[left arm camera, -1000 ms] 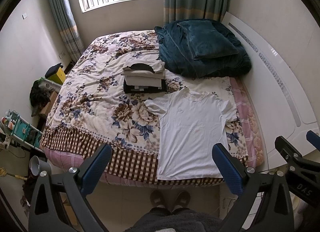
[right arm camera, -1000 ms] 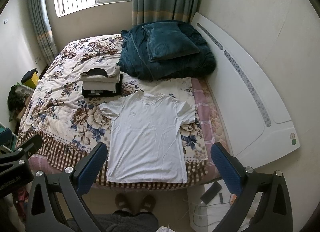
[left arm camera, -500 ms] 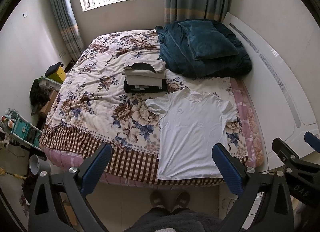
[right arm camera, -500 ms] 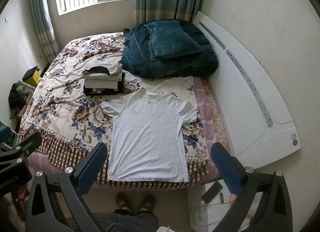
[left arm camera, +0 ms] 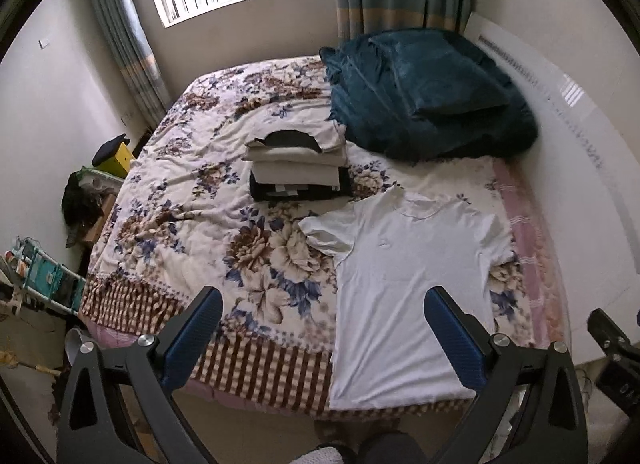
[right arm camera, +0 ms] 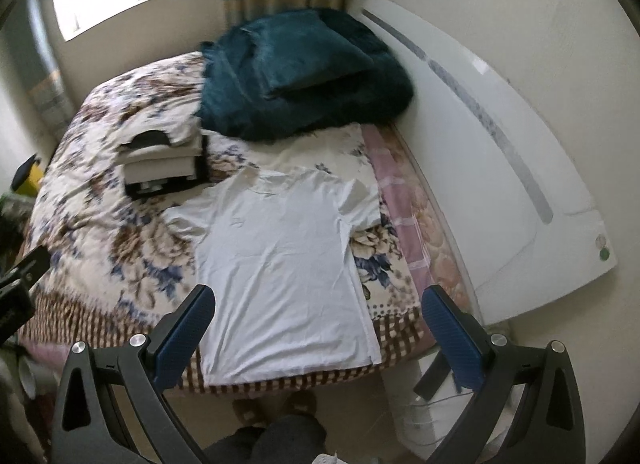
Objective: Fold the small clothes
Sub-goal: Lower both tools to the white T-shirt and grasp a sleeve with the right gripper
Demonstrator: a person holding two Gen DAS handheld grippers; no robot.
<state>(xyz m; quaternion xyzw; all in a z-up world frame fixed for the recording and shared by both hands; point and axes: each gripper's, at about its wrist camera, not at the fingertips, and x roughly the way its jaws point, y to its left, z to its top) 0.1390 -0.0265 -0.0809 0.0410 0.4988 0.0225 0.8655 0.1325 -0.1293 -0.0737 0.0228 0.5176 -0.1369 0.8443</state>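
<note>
On the bed, near its foot edge & toward the headboard side, a white T-shirt lies spread flat, front up, collar pointing toward the teal blanket, hem right at the mattress edge. Both sleeves out; the one on the left in the left wrist view is a bit rumpled, w/ a fold at the armpit. In the right wrist view the same T-shirt shows a small mark on the chest; pic is somewhat blurred.

Just beyond the shirt's left shoulder: a stack of folded clothes, light pieces on top, a dark one at the bottom. Stack is close to the shirt, whether touching can't tell. Teal blanket w/ a pillow on it sits at the far end by the white headboard. Floral cover w/ a checked border on the bed.

Left gripper hovers above the foot of the bed, jaws wide apart, nothing btwn them, not touching fabric. Right gripper same: spread wide, empty, above the shirt's lower half. A bit of the right gripper shows at the right edge of the left wrist view.

Person's feet on the floor at the bed's foot.
</note>
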